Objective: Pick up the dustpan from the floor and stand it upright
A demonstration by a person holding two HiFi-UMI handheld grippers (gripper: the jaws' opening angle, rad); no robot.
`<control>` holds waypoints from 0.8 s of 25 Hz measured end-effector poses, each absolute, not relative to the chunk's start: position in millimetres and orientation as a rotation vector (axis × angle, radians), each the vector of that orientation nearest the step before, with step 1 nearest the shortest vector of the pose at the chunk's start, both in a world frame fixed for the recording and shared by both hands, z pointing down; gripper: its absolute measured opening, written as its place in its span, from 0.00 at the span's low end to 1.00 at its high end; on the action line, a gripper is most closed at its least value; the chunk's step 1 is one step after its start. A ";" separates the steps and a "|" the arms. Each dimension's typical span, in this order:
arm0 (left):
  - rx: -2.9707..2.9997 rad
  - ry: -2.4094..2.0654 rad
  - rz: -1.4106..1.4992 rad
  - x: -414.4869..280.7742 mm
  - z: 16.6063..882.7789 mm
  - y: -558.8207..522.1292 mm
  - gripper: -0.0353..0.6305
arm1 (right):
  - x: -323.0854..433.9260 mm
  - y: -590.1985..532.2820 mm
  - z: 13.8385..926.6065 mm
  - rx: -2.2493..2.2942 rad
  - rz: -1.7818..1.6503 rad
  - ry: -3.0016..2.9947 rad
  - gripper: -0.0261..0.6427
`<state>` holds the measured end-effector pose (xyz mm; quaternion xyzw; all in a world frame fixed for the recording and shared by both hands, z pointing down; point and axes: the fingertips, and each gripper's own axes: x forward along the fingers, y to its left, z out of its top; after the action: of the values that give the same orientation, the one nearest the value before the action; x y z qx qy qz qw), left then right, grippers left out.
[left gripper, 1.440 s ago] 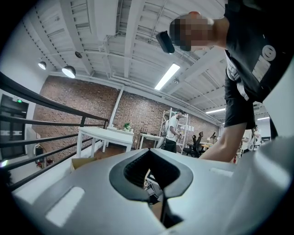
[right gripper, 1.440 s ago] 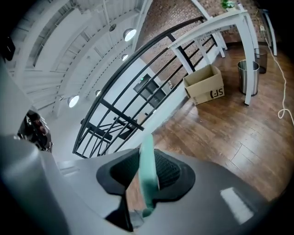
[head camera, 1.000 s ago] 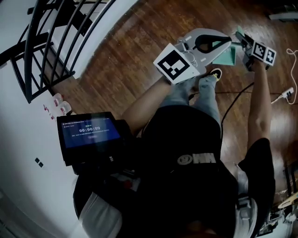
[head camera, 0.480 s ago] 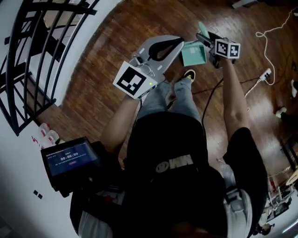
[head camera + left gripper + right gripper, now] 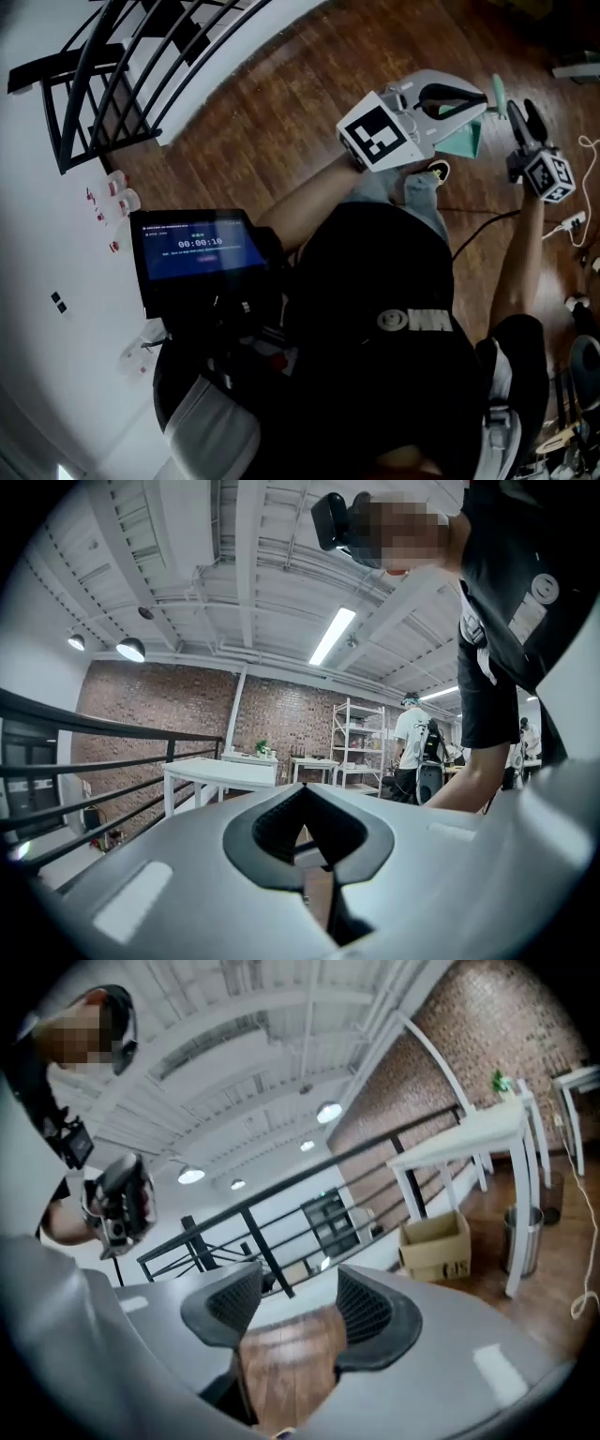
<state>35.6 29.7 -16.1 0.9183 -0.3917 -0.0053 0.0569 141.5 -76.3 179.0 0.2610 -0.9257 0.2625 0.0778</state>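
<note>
Left gripper (image 5: 306, 789) fingers together, empty; right gripper (image 5: 295, 1293) fingers apart, empty, beside dustpan (image 5: 461, 139)

A long white ceiling strip light (image 5: 333, 636) and round ceiling lamps (image 5: 329, 1112) light both gripper views brightly and evenly; the strip glares white. Close up, the grey left gripper (image 5: 305, 803) and grey right gripper (image 5: 300, 1288) look soft, perhaps out of focus. Wide lenses bend the black metal railing (image 5: 52, 73) and darken the corners. In the head view the brown wooden floor (image 5: 281, 103) carries a mild sheen; the person's black shirt (image 5: 375, 281) is underexposed.
</note>
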 end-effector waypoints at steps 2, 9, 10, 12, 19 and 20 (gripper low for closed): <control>2.805 -1.196 -0.041 30.9 -38.9 36.5 0.08 | 109.7 -59.7 79.8 0.760 0.562 -2.948 0.33; 2.886 -1.250 -0.121 38.7 -61.1 41.0 0.08 | 78.5 9.7 -13.8 0.668 0.220 -3.136 0.05; 2.887 -1.255 -0.141 38.7 -63.4 41.4 0.08 | 74.1 17.5 -13.6 0.640 0.205 -3.141 0.05; 2.875 -1.256 -0.149 39.3 -65.8 42.7 0.08 | 67.3 27.5 -13.8 0.594 0.202 -3.137 0.04; 2.886 -1.223 -0.143 44.5 -65.8 46.1 0.08 | 62.2 32.1 -23.8 0.585 0.205 -3.148 0.04; 2.888 -1.223 -0.144 44.6 -66.6 46.1 0.08 | 61.8 32.0 -24.8 0.586 0.202 -3.150 0.04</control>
<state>44.6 46.1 -66.6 0.9199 -0.3894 -0.0458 0.0011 61.8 32.0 -24.8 0.1823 -0.9806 0.0630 -0.0346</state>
